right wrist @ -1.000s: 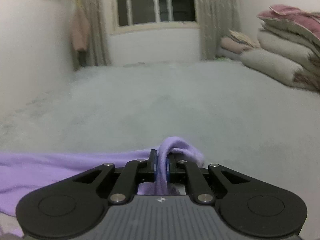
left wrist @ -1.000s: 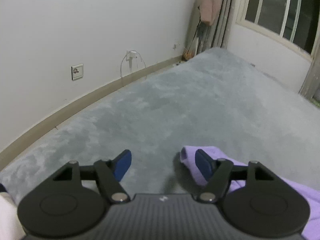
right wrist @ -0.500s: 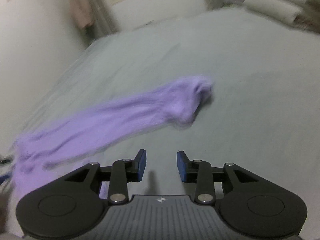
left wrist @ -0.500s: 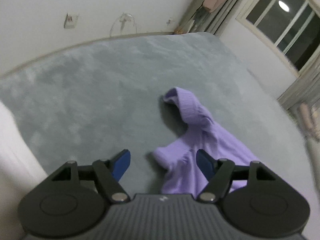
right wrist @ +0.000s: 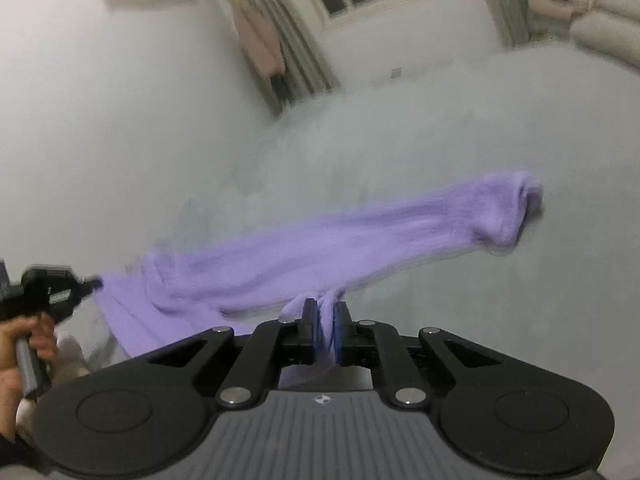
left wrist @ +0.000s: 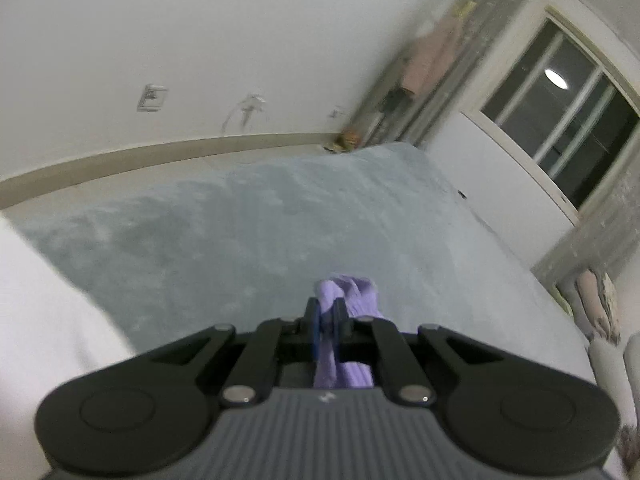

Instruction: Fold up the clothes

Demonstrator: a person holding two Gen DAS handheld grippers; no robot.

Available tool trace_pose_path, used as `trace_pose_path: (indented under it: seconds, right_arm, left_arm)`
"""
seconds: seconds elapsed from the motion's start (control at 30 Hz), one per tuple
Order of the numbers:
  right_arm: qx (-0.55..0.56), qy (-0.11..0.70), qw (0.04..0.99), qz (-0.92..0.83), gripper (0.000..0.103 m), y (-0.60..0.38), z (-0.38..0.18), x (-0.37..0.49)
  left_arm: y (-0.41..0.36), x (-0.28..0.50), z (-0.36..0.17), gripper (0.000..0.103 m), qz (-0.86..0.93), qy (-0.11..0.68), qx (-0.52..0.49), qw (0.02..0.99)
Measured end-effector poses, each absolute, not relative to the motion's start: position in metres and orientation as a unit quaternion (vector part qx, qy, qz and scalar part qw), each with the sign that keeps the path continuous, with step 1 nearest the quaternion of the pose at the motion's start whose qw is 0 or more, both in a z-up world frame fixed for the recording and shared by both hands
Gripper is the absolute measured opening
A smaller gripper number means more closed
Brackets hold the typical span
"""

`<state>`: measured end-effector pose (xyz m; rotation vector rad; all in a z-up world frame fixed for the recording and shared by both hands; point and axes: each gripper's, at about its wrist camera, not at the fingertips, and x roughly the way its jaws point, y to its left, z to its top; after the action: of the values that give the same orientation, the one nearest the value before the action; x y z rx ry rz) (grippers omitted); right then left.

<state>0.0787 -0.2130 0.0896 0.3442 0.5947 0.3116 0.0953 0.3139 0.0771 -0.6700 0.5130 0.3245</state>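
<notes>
With my left claw (left wrist: 327,322) clenched on the purple garment (right wrist: 320,240) and my right claw (right wrist: 323,320) closing on its cloth, I lift evenly above the grey carpet (left wrist: 248,240).

My left gripper (left wrist: 326,312) is clamped down, pads nipped tight on purple cloth (left wrist: 352,292). My right gripper (right wrist: 324,314) is closing, its pads pressing a fold of the same cloth. My left hand (right wrist: 24,344) grips its handle.
</notes>
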Motion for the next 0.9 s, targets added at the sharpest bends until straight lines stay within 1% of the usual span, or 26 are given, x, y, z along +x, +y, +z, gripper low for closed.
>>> trace_pose_path:
  seconds: [0.13,0.17,0.23,0.33,0.4,0.47,0.53,0.6,0.7,0.8,0.9]
  right_arm:
    - [0.116,0.218,0.963,0.106,0.007,-0.212,0.131,0.057]
    - [0.096,0.198,0.971,0.099,0.005,-0.208,0.140,0.049]
    - [0.067,0.177,0.976,0.103,0.005,-0.196,0.150,0.039]
    - [0.039,0.209,0.966,0.149,0.005,-0.169,0.137,0.045]
    - [0.031,0.248,0.954,0.167,0.006,-0.159,0.117,0.057]
    - [0.034,0.287,0.943,0.163,0.009,-0.158,0.099,0.070]
    - [0.052,0.311,0.941,0.121,0.018,-0.174,0.085,0.085]
    - [0.106,0.344,0.929,0.091,0.023,-0.201,0.074,0.094]
    - [0.138,0.395,0.904,0.082,0.035,-0.230,0.060,0.101]
    - [0.022,0.413,0.902,0.124,0.046,-0.224,0.056,0.092]
    - [0.033,0.420,0.891,0.171,0.047,-0.214,0.052,0.087]
  left_arm:
    - [0.323,0.076,0.077,0.005,0.184,0.263,-0.335,0.886]
    - [0.324,0.075,0.077,0.005,0.193,0.265,-0.328,0.886]
    - [0.323,0.076,0.078,0.005,0.210,0.265,-0.308,0.889]
    - [0.321,0.074,0.075,0.005,0.220,0.273,-0.304,0.886]
    - [0.326,0.071,0.075,0.005,0.222,0.276,-0.315,0.881]
    - [0.329,0.071,0.074,0.005,0.225,0.274,-0.320,0.879]
    - [0.331,0.069,0.072,0.005,0.227,0.271,-0.322,0.878]
    - [0.330,0.069,0.072,0.005,0.227,0.272,-0.322,0.878]
    - [0.330,0.070,0.070,0.005,0.227,0.275,-0.326,0.876]
    - [0.333,0.068,0.069,0.005,0.229,0.277,-0.337,0.870]
    - [0.335,0.067,0.069,0.005,0.230,0.277,-0.344,0.867]
